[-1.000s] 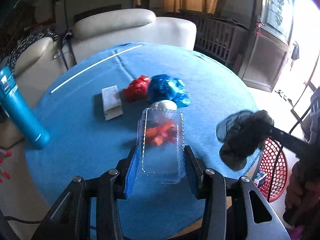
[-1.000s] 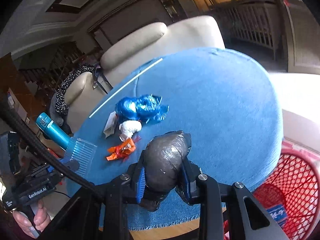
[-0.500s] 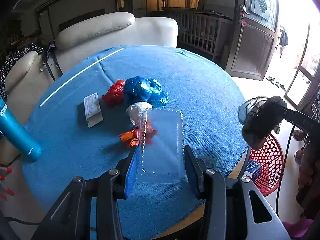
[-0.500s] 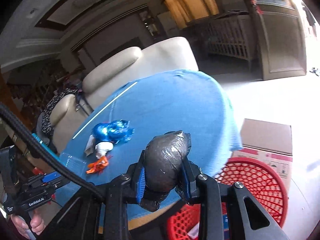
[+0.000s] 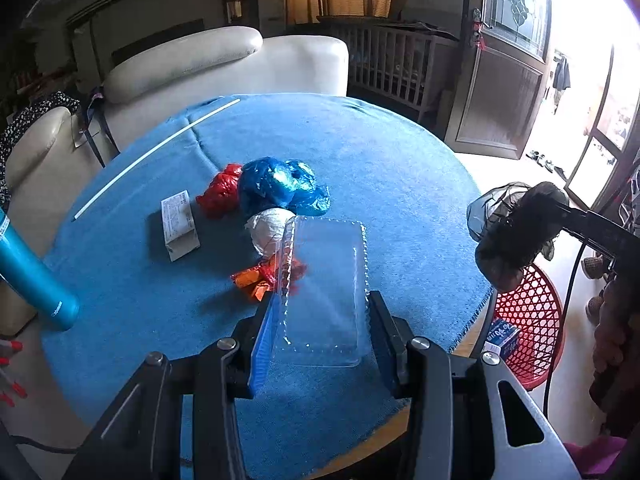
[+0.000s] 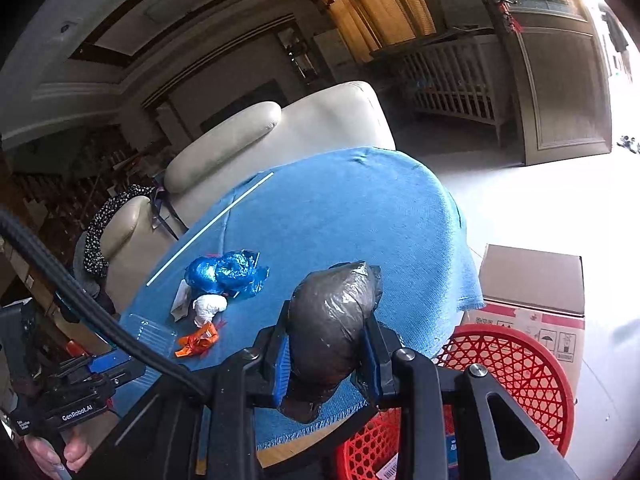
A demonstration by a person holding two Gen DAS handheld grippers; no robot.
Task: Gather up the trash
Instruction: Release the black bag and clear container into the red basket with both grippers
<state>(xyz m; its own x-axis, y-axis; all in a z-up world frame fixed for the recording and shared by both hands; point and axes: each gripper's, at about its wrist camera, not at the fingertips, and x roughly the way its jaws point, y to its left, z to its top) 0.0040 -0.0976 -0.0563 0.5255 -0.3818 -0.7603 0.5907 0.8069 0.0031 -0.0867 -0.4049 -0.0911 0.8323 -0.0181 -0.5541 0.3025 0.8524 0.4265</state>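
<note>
Two grippers are each clamped on a piece of trash. The left gripper [image 5: 322, 326] has its blue pads pressed against the long sides of a clear plastic clamshell tray [image 5: 323, 296], thin, glossy and rectangular with a beaded rim, held above the near part of the table [image 5: 380, 168]. The right gripper [image 6: 326, 354] squeezes a dark grey plastic bag ball [image 6: 334, 320], crinkled and shiny, bulging above the jaws and hanging a little below them; it is held past the table's near edge, beside the red basket [image 6: 516, 376].

The round table wears a blue woven cloth with a frayed fringe at the near edge. Around its middle lie a crumpled blue foil-like bag [image 5: 280, 186], a red plastic bag [image 5: 220, 192] touching its left side, a white wadded bag [image 5: 268, 232] just in front of it, and a flat orange wrapper [image 5: 256, 278] nearer still. A small white carton [image 5: 179, 224] lies to their left, and a thin white stick [image 5: 156, 152] runs along the far left edge.

The basket is open lattice plastic, round, standing on the floor by the table's near right edge; a small blue-and-white box [image 5: 502, 334] lies inside. A brown cardboard box [image 6: 532, 280] sits just behind the basket. A teal cylindrical bottle [image 5: 36, 276] shows beyond the left edge of the table.
</note>
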